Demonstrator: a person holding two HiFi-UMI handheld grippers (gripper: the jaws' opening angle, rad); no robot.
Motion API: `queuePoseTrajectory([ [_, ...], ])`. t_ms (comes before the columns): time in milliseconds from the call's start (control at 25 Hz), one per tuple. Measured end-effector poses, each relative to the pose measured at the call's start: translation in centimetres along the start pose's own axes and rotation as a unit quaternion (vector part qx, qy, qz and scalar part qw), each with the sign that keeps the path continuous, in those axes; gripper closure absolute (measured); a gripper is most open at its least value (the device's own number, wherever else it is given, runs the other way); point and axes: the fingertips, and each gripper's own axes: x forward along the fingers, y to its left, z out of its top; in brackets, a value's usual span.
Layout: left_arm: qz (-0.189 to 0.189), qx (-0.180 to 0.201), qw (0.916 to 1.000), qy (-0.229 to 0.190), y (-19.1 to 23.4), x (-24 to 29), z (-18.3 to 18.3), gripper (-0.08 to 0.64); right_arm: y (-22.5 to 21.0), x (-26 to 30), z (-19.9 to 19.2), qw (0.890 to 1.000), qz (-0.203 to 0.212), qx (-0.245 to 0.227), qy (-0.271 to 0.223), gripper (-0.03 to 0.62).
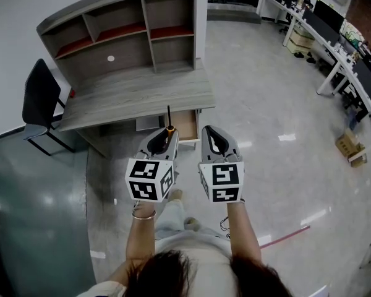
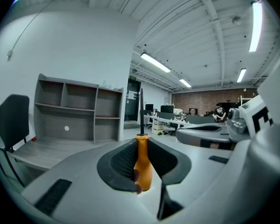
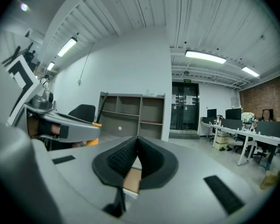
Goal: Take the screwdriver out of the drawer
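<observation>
The desk point(image 1: 136, 94) fills the head view's upper left, its drawer point(image 1: 187, 124) open at centre. Just below, the left gripper point(image 1: 164, 140) clamps the screwdriver point(image 2: 142, 164) by its orange handle, shaft upright, clear of the drawer. The right gripper point(image 3: 137, 141) is closed, empty. Best draw away with a firm, level grip so the handle cannot slip.

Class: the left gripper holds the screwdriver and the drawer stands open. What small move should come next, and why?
Probably carry the screwdriver forward over the desk top and set it down. Its orange handle is clamped in the left gripper's jaws, it is out of the open drawer, and the desk top nearby looks bare.
</observation>
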Motion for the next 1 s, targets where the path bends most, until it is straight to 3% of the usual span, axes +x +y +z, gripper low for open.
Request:
queuePoseTrajectory([
  [400,0.005,0.026,0.9993,-0.024,0.5,-1.6,1.1,0.482,0.7,-0.7,1.6,0.999,-0.011,-0.012,-0.029,0.566],
  [640,-0.009,0.046,0.9982,-0.037,1.6,-0.8,2.4,0.482,0.8,1.3,2.3,0.999,-0.023,-0.02,-0.029,0.566],
  [1000,-0.008,0.046,0.9981,-0.041,5.2,0.8,3.3,0.482,1.7,4.5,3.0,0.999,-0.023,-0.032,-0.028,0.566],
])
